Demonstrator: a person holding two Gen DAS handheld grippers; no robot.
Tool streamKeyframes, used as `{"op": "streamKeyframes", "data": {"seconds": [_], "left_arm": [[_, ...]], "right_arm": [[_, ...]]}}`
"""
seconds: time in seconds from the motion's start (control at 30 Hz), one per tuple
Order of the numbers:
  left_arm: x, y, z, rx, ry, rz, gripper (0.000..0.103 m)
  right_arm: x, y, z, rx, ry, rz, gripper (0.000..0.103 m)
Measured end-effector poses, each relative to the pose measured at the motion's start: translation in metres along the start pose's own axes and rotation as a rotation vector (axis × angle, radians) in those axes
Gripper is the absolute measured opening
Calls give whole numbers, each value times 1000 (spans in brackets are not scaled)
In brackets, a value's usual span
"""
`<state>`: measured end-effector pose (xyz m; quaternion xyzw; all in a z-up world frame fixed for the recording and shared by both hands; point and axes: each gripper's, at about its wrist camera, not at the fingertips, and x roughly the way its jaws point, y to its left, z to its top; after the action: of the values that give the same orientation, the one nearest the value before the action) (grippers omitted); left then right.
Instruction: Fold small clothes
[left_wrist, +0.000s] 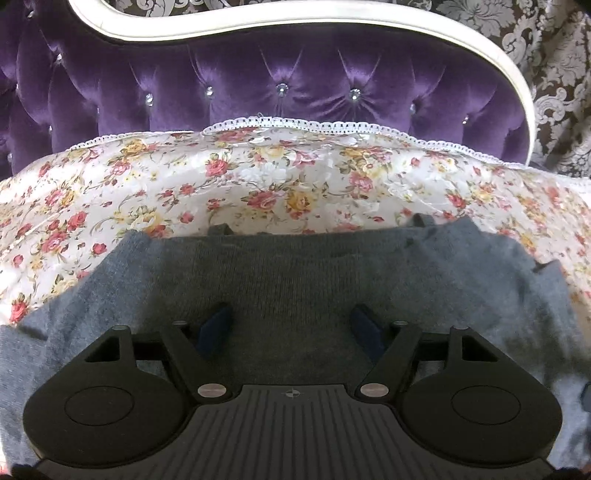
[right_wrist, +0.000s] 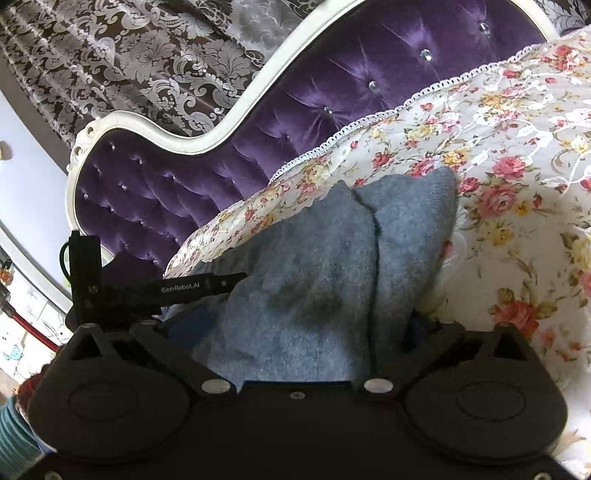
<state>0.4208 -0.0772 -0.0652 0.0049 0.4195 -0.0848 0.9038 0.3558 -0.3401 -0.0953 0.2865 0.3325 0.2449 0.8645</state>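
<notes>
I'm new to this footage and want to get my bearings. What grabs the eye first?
The purple tufted headboard with its white curved frame fills the back. In front of it lies a floral bedspread, and on that a grey knit garment spread close below both grippers.

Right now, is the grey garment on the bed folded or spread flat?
Partly folded. In the right wrist view the grey garment shows one layer lapped over another along a dark edge; its far end bunches up on the floral bedspread.
</notes>
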Motion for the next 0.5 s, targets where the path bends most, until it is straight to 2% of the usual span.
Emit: {"op": "streamKeyframes", "data": {"seconds": [0.03, 0.17, 0.4, 0.47, 0.5], "left_arm": [[-6, 4, 0, -20, -7, -12, 63], [-38, 17, -17, -103, -57, -56, 63], [-80, 14, -67, -19, -96, -91, 63], [-81, 9, -75, 23, -102, -61, 63], [-74, 8, -76, 35, -72, -63, 63]], "right_arm": [[0, 0, -1, -5, -2, 2, 102], [-2, -1, 0, 14, 0, 11, 102], [-5, 0, 0, 37, 28, 16, 101], [-5, 2, -1, 44, 31, -9, 93], [-5, 2, -1, 49, 32, -22, 80]]}}
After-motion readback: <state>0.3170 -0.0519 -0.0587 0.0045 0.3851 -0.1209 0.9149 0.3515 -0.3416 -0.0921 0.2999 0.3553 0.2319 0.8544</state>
